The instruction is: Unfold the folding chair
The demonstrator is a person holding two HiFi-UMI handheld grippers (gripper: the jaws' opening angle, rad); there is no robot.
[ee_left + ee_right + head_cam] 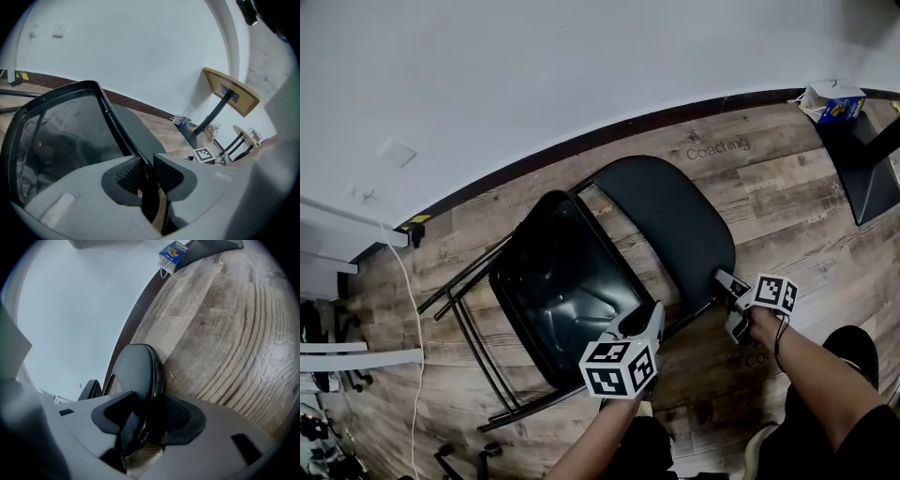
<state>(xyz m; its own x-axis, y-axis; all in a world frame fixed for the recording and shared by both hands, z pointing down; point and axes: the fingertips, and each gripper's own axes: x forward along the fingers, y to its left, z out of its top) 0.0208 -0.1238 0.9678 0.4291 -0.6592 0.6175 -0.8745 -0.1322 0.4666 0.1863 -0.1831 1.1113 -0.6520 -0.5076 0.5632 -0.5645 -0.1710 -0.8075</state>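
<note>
A black folding chair lies on the wood floor with the hollow underside of its seat (562, 281) facing up. Its padded backrest (670, 220) reaches toward the wall, and the leg tubes (473, 337) stretch out to the left. My left gripper (649, 317) is at the seat's near right corner. In the left gripper view this gripper (149, 176) is shut on the thin seat rim (110, 117). My right gripper (727, 281) sits at the backrest's near right edge. The right gripper view shows it (147, 416) closed on the thick backrest edge (136, 371).
A blue and white box (834, 103) stands by the dark baseboard at the far right, beside a black table base (862, 169). The table's round wooden top (232, 91) shows in the left gripper view. A white cable (408, 309) runs along the floor at left. The person's leg (853, 403) is at lower right.
</note>
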